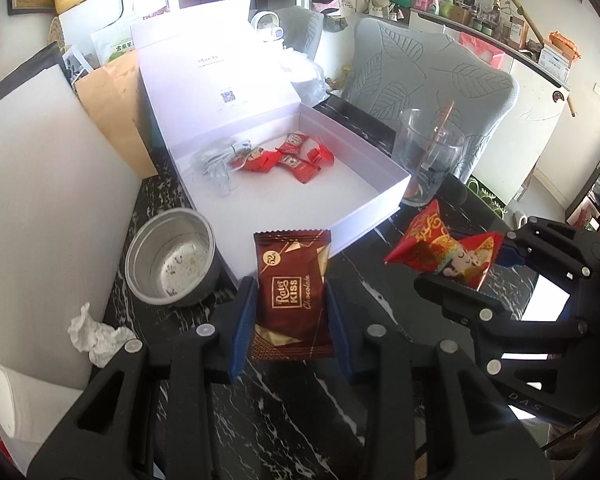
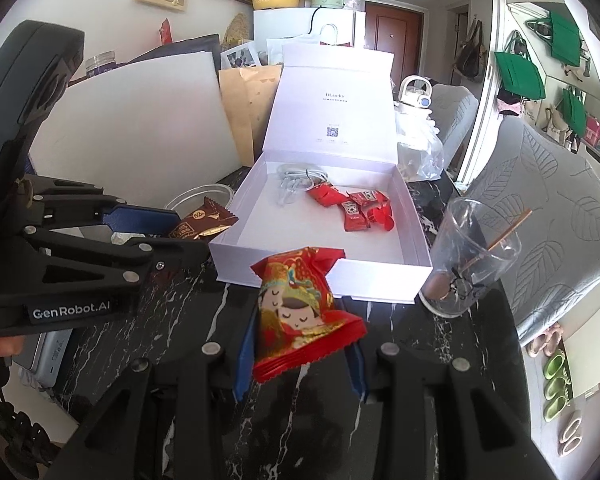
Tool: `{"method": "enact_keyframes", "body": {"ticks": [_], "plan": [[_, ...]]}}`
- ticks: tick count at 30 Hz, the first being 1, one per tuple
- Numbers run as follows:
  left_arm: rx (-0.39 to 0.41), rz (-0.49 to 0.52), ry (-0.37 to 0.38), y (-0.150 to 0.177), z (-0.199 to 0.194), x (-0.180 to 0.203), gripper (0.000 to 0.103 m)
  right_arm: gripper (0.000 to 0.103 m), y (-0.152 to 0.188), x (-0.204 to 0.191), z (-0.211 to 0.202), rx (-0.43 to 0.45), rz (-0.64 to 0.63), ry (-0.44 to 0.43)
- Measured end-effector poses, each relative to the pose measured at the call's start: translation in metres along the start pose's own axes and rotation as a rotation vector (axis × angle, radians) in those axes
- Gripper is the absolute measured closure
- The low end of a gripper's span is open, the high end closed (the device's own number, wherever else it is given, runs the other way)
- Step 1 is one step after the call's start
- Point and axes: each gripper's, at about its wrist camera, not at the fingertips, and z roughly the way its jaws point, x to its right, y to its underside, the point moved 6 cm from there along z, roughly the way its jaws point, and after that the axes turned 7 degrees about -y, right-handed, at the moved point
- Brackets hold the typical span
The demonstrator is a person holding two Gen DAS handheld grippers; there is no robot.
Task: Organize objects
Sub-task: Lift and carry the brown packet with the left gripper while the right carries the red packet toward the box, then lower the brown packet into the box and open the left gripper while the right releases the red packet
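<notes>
Two wrapped sweets are in the air just short of the white box (image 1: 380, 196), each pinched in its own gripper above the black marbled table (image 1: 300, 412). The brown chocolate packet (image 1: 290, 300) stands upright between the blue pads of the left gripper (image 1: 292, 320), in front of the box's near wall. The red candy packet (image 2: 300, 312) with cartoon figures sits in the right gripper (image 2: 300, 360), close to the box's near edge. Inside the box, several small red sachets (image 2: 356, 208) and a coiled cable (image 2: 296, 180) lie toward the back, under the raised lid (image 2: 332, 100).

Risks, as I judge them: both packets are soft and slippery, held across their width only, so a light grip or a jolt could let one slide out onto the table before it clears the wall. The red packet bulges and droops past the pads, so its lower edge may catch the box rim. The glass (image 2: 472, 256) with a stick in it stands just beside the box's right near corner, and a swing of the right gripper could tip it. The foil cup (image 1: 172, 256) sits by the box's left near corner, near the left gripper's path. The two grippers are also near each other and could collide.

Left gripper: closed down tight on the chocolate packet. Right gripper: slightly wider, clamped on the red candy packet.
</notes>
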Motion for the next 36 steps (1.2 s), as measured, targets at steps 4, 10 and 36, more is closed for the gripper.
{"method": "enact_keyframes", "body": {"ticks": [4, 10, 36], "plan": [[-0.003, 0.004, 0.002, -0.014, 0.011, -0.005, 0.07, 0.065, -0.01, 0.005, 0.009, -0.004, -0.008, 0.001], [-0.004, 0.01, -0.003, -0.032, 0.029, -0.012, 0.07, 0.065, -0.024, 0.016, 0.026, -0.006, -0.009, 0.003], [-0.035, 0.02, -0.01, -0.112, 0.109, -0.04, 0.07, 0.065, -0.099, 0.068, 0.105, -0.033, -0.04, 0.028]]}}
